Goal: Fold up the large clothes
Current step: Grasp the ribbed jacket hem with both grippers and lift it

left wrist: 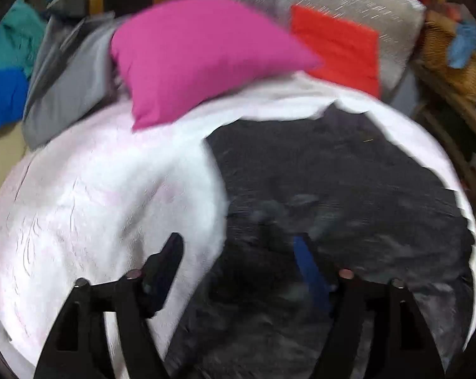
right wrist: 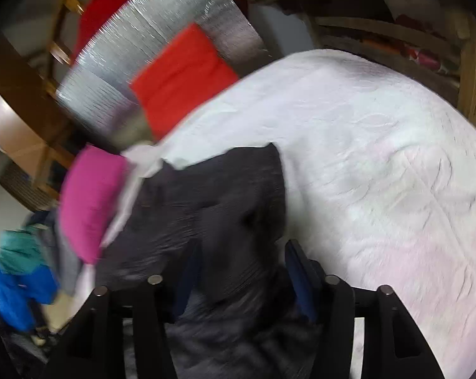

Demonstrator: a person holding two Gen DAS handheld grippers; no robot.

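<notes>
right gripper (right wrist: pixel 242 271) is spread open over the dark garment (right wrist: pixel 212 195) bunched on the white bedspread (right wrist: pixel 380 164), pink pillow (right wrist: pixel 89 202) just beside it

There was one dark garment (left wrist: pixel 332 195), one white bed cover (left wrist: pixel 96 195), one pink pillow (left wrist: pixel 193 53), one red cushion (left wrist: pixel 339 50); two grippers, left gripper (left wrist: pixel 238 246), right gripper (right wrist: pixel 242 249)

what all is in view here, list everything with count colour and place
dark garment: 1, dark grey, spread on the bed cover
bed cover: 1, white, under the garment
pillow: 1, pink, at the cover's far edge
cushion: 1, red, against the silver panel
silver panel: 1, behind the red cushion
clothes pile: teal, blue, grey, far left beside the bed
left gripper: black, open above the garment's edge
right gripper: black, open over the garment
</notes>
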